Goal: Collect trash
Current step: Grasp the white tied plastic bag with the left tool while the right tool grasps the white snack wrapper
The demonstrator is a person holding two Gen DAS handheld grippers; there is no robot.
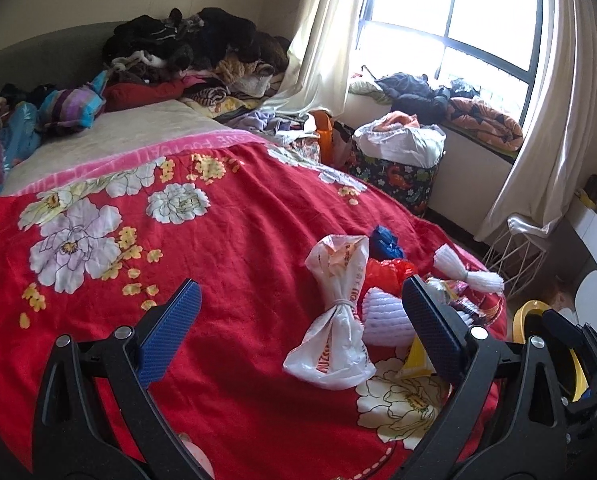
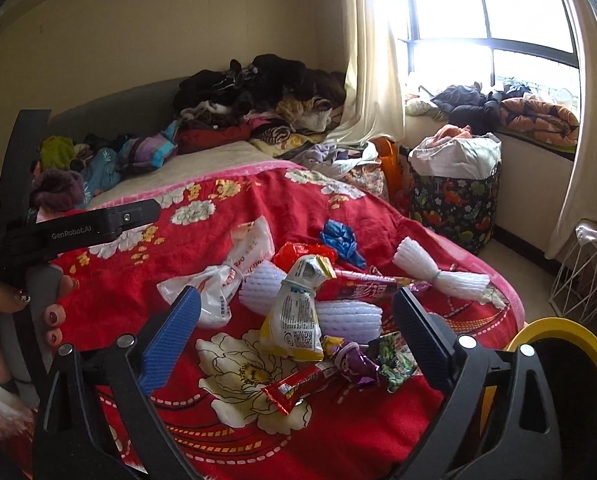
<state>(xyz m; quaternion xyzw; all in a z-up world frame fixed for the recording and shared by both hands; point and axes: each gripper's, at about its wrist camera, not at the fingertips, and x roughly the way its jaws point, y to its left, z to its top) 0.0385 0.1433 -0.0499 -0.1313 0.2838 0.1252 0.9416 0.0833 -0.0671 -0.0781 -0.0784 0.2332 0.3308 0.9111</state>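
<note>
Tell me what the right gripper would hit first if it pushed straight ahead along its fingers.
Most likely the yellow-and-white crinkled snack packet, which stands between the open fingers of the right gripper. The white foam net sleeve lies just behind it. Depth is hard to judge through the fisheye.

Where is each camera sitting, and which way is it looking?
Left wrist camera: sits on the left gripper, looking along its open blue fingers across the red flowered blanket toward the window; the right gripper shows at its right edge.
Right wrist camera: sits on the right gripper, open too, facing the same way, over the yellow snack bag; the person's left hand shows at left.
Both see the knotted white plastic bag, the blanket, the window and the yellow bin.
</note>
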